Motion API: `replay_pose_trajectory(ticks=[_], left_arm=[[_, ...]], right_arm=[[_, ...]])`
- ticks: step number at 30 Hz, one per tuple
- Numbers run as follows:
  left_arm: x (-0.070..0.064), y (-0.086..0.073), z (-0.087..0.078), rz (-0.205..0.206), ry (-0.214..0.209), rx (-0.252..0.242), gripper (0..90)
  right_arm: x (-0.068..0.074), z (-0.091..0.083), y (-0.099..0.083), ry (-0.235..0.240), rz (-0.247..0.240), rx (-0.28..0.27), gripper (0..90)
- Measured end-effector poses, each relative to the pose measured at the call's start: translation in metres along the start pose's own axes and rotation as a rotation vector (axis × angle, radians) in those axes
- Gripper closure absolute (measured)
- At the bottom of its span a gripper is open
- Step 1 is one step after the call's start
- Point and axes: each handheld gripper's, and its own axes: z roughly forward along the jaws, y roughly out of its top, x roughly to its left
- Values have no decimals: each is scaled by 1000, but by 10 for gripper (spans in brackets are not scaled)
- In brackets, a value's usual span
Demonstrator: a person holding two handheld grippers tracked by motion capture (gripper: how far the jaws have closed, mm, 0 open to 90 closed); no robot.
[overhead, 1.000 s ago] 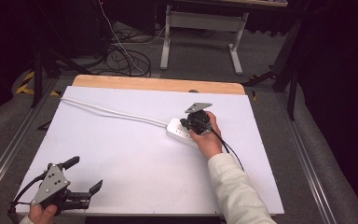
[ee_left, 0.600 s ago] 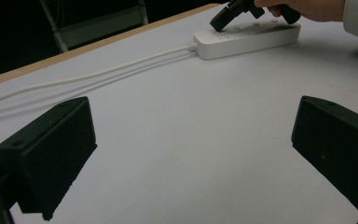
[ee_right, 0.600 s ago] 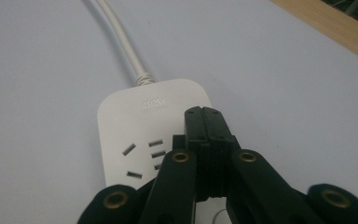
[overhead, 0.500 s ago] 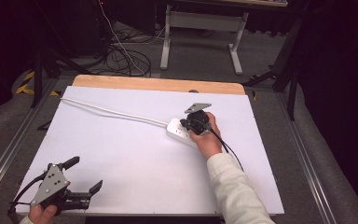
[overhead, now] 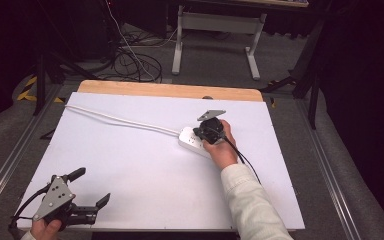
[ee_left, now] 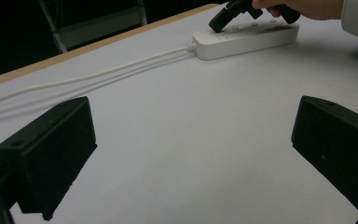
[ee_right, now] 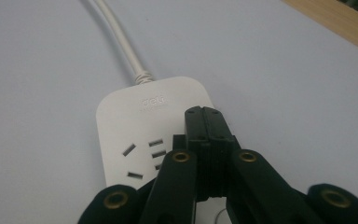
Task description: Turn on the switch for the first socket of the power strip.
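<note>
right gripper view: clenched right hand-held gripper (ee_right: 205,116) over power strip (ee_right: 135,135), embossed logo unreadable.

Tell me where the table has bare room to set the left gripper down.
Most of the white table is bare: the wide patch between the left gripper and the power strip, bordered at the back by the strip's white cord. The near right corner beside the sleeve is free too. It is crowded only where the right gripper sits over the strip.

Smooth white plastic is being presented by the power strip (ee_right: 144,130); matt black plastic by the right gripper (ee_right: 205,122); matt white by the table (overhead: 145,165), wood-edged at the far side.
</note>
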Motion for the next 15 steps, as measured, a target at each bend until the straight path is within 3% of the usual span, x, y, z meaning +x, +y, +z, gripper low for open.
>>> replay_pose_trajectory(ticks=[5, 15], left_arm=[[0, 0, 0, 0, 2, 1, 2], [0, 0, 0, 0, 1, 0, 2]], right_arm=[[5, 0, 1, -34, -29, 6, 900], [4, 0, 1, -27, -6, 10, 900]])
